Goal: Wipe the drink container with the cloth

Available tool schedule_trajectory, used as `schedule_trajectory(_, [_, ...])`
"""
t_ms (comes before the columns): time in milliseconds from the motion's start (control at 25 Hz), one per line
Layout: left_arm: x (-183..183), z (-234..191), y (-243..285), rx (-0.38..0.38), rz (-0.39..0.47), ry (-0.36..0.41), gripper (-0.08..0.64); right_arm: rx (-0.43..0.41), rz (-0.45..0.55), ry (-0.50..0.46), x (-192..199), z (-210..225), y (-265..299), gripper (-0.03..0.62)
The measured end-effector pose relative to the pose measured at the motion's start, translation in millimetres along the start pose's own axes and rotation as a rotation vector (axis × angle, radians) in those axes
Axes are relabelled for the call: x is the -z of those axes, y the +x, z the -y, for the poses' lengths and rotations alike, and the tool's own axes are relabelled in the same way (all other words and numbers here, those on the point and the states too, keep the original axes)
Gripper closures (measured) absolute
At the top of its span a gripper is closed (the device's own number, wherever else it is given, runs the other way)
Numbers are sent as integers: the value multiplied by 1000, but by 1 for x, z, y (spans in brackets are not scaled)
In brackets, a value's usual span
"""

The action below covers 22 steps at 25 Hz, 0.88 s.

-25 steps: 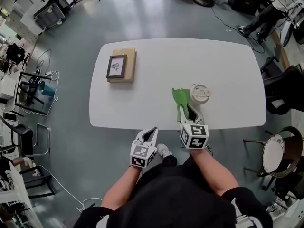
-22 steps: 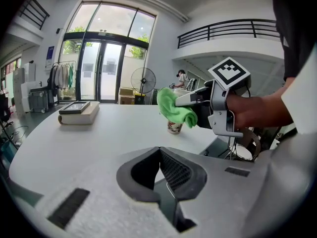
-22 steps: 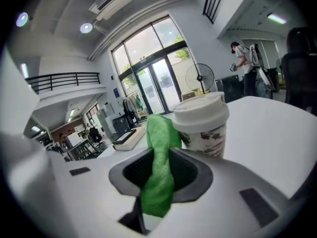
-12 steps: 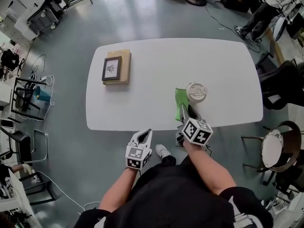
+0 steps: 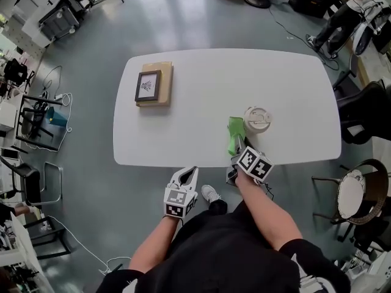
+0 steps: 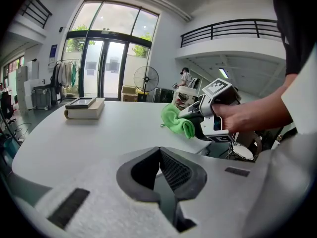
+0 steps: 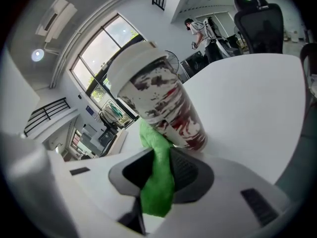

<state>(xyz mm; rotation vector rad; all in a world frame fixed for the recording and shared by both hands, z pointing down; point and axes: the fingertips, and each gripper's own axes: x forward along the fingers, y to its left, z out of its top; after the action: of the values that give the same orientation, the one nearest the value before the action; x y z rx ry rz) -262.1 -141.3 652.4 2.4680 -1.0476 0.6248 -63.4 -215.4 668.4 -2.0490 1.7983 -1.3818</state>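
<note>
A paper drink cup (image 5: 257,119) with a white lid stands upright near the white table's (image 5: 201,102) front edge. The green cloth (image 5: 235,133) sits just left of it, touching the cup's base in the right gripper view. My right gripper (image 5: 239,151) is shut on the cloth (image 7: 157,182), and the red-patterned cup (image 7: 158,103) stands close ahead of its jaws. My left gripper (image 5: 192,172) hangs off the table's front edge, shut with nothing in it. In the left gripper view the cloth (image 6: 178,120) and right gripper (image 6: 208,114) show to the right.
A framed picture on a tan book (image 5: 154,84) lies at the table's far left. Office chairs (image 5: 360,112) and a round stool (image 5: 354,197) stand to the right. A person (image 5: 345,11) stands at the far right corner of the room.
The cloth has drawn in from a spread patch to a narrower bunch in my right gripper, which tilted slightly. The left gripper has barely moved.
</note>
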Motion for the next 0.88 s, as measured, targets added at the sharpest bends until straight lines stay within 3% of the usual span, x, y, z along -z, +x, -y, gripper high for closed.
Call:
schedule_trajectory(440, [1, -5, -10, -15, 4, -5, 551, 84, -61, 59, 19, 23, 25, 489])
schedule_trajectory(600, [10, -6, -14, -10, -1, -4, 551, 84, -71, 28, 21, 19, 25, 489])
schedule_trajectory(720, [10, -6, -16, -15, 5, -6, 551, 39, -75, -33, 21, 7, 18, 489])
schedule_trajectory(880, [8, -3, -18, -32, 18, -19, 551, -122, -41, -229, 17, -33, -6, 489])
